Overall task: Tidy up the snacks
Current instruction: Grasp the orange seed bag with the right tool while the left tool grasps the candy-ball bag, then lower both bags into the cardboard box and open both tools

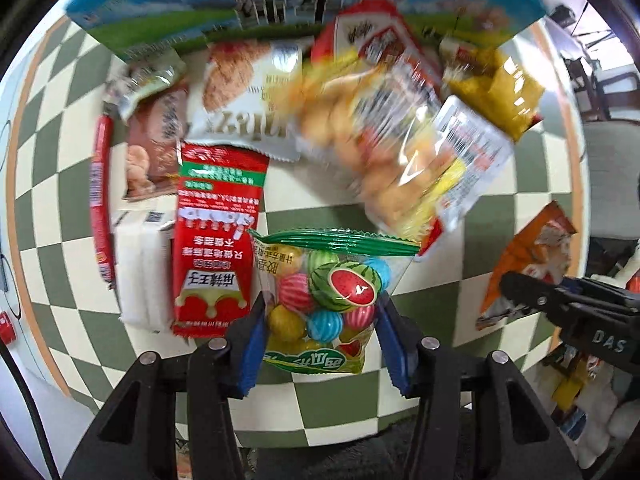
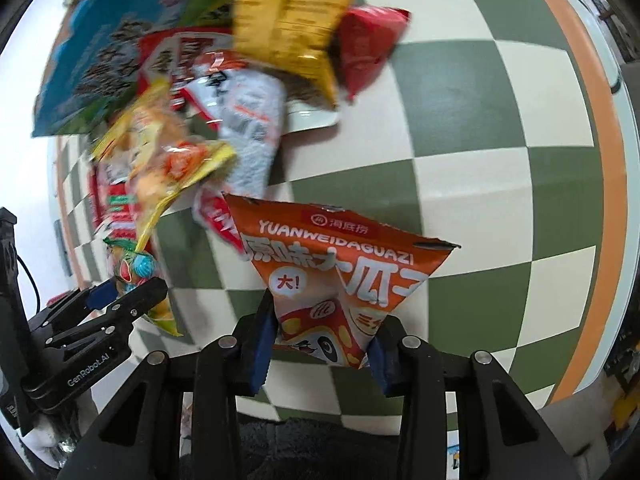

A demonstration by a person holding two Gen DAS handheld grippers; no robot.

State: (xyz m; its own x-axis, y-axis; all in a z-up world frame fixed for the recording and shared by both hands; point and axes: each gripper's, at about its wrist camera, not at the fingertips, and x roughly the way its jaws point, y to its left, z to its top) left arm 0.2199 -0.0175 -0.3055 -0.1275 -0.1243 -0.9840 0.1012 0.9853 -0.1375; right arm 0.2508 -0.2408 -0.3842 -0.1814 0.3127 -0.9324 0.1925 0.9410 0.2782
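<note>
Left gripper point(image 1: 322, 320) clamped on a clear candy bag point(image 1: 328, 292) with a green sealed top, watermelon print, striped gum balls inside; blue pads press both sides of the bag. Right gripper point(image 2: 324, 338) clamped on an orange seed packet point(image 2: 344, 276), lower corner pinched between its blue pads.

Left wrist view only: a red sachet point(image 1: 216, 240) with a crown graphic lies just left of the candy bag, white wrapped blocks point(image 1: 140, 272) and a thin red sausage stick point(image 1: 102, 204) further left, a white pastry bag point(image 1: 248, 96) and a brown snack pack point(image 1: 156, 148) far left. A blurred pack of yellow puffs point(image 1: 400, 140) sits far centre, a yellow bag point(image 1: 496, 92) far right. The right gripper shows at the right edge, body marked "DAS".

Right wrist view only: the seed packet front reads "YUANWEIDAGUAZI", with large white Chinese characters and "大!" in a bubble. A dark red pouch point(image 2: 368, 44) lies beside the yellow bag at the far side. The left gripper shows at near left, body marked "GenRobot.AI", candy bag in its jaws.

Both views: green-and-cream checked tablecloth point(image 2: 480, 120) with orange border, and a blue-green printed box point(image 1: 168, 4) at the far edge; its print is too blurred to read.
</note>
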